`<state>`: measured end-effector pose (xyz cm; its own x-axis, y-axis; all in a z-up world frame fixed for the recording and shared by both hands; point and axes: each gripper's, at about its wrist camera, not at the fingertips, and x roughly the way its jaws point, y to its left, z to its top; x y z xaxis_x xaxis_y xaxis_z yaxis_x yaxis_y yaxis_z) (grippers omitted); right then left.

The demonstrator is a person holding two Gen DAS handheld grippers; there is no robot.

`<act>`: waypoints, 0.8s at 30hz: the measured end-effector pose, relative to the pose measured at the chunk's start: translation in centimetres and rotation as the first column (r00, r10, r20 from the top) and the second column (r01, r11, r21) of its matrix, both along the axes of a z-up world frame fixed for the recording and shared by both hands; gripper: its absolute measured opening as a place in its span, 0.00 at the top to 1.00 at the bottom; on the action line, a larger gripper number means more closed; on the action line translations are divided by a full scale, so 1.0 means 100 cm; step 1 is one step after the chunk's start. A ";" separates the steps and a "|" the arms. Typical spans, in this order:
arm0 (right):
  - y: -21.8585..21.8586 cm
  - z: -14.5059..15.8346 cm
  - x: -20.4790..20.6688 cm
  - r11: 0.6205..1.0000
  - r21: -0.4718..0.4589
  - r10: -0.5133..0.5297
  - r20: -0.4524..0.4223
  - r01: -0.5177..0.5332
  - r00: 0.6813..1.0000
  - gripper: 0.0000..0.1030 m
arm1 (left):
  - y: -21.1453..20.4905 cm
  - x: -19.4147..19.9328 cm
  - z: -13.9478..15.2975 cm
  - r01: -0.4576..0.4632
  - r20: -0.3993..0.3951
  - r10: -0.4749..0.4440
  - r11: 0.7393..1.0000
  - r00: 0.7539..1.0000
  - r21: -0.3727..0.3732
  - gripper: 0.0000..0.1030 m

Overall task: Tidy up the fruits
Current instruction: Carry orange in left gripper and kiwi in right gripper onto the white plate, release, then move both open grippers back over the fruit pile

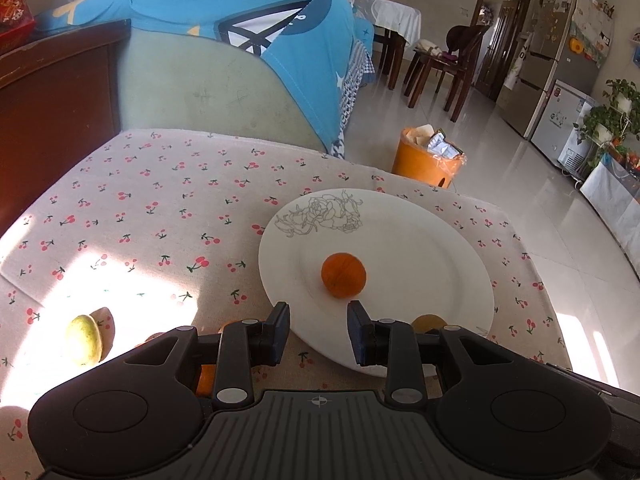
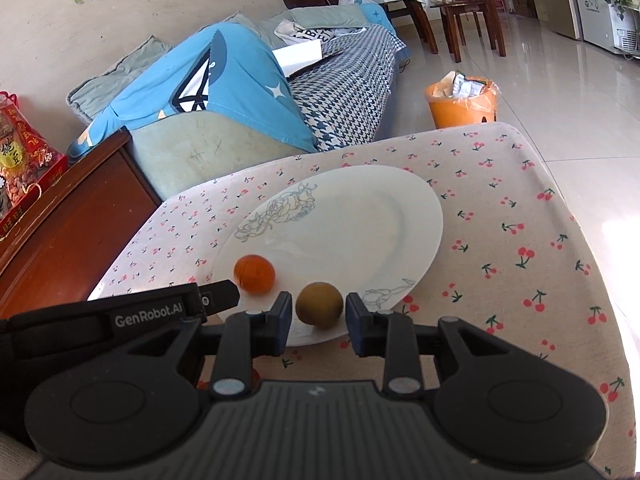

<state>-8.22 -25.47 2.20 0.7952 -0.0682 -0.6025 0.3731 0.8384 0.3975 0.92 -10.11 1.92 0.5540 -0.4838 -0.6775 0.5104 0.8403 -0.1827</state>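
A: Item one, nearest the lens?

B: Left gripper, jaws parted, nothing between them, poised over the near rim of the white plate. Right gripper, jaws likewise apart; a brownish-green fruit sits in the gap on the plate's near edge, with a sliver of space showing on either side, so not clamped.

A: Item two, fruit on the plate?

B: One orange fruit, resting near the plate's middle, just beyond the left fingertips. In the right view it lies left of the brownish-green one, apart from it.

A: Fruit off the plate?

B: A yellow-green fruit on the cherry-print cloth, in a sun patch far left, with a brown one directly behind it. Something orange shows beneath the left gripper's body; mostly hidden.

A: Beyond the table?

B: Green sofa arm draped in a blue cover, then an orange waste bin on the tiled floor.
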 end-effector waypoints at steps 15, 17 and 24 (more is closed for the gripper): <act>0.004 0.001 -0.001 1.000 0.003 0.001 -0.008 -0.001 1.000 0.70 | 0.006 -0.008 0.007 -0.041 0.004 0.041 0.998 0.999 0.055 0.61; 0.006 0.001 -0.002 1.000 0.002 0.004 -0.009 -0.004 1.000 0.70 | 0.007 -0.009 0.008 -0.054 0.014 0.053 0.996 0.998 0.074 0.56; 0.014 0.004 -0.004 0.999 -0.014 0.030 -0.017 -0.030 0.999 0.68 | 0.017 -0.012 0.013 -0.093 -0.003 0.094 0.990 0.996 0.101 0.49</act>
